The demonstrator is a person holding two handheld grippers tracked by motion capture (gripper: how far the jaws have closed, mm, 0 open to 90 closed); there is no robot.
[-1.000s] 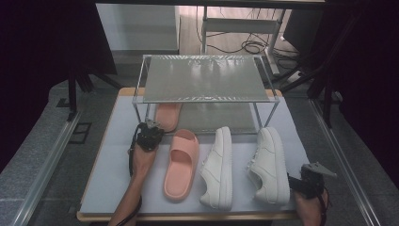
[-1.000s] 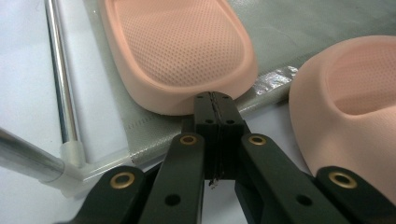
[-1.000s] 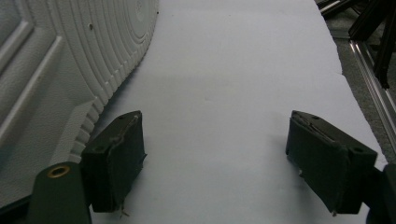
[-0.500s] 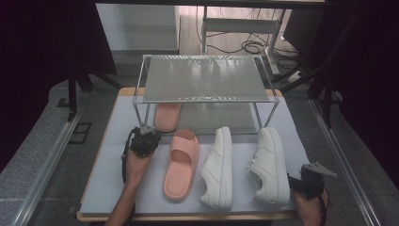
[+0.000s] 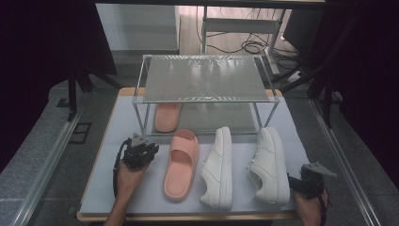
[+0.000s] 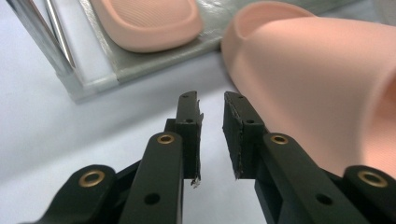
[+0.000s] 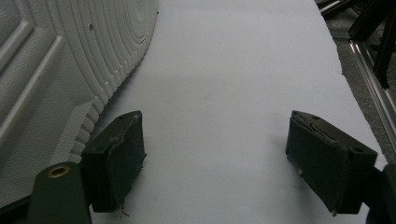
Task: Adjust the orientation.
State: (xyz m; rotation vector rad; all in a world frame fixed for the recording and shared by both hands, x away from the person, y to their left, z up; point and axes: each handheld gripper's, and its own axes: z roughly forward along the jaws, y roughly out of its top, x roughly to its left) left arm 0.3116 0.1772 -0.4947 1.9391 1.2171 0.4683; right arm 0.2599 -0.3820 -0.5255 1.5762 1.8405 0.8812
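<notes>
Glass shelf rack (image 5: 202,80) at far end of the white table (image 5: 117,127); one pink slide (image 5: 167,115) on its lower shelf. Second pink slide (image 5: 180,162) lies in front, just right of left gripper (image 5: 141,153); jaws slightly apart, just been opening, nothing between. Right gripper (image 5: 308,181), near right, spread wide, empty, beside white sneaker (image 5: 269,165).

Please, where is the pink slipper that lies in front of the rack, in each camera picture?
High view: the front pink slipper lies left of centre, beside the left gripper.
Left gripper view: it is at the right.
Right gripper view: I cannot point to it.
Shared landmark: the second pink slipper under the rack.
</notes>
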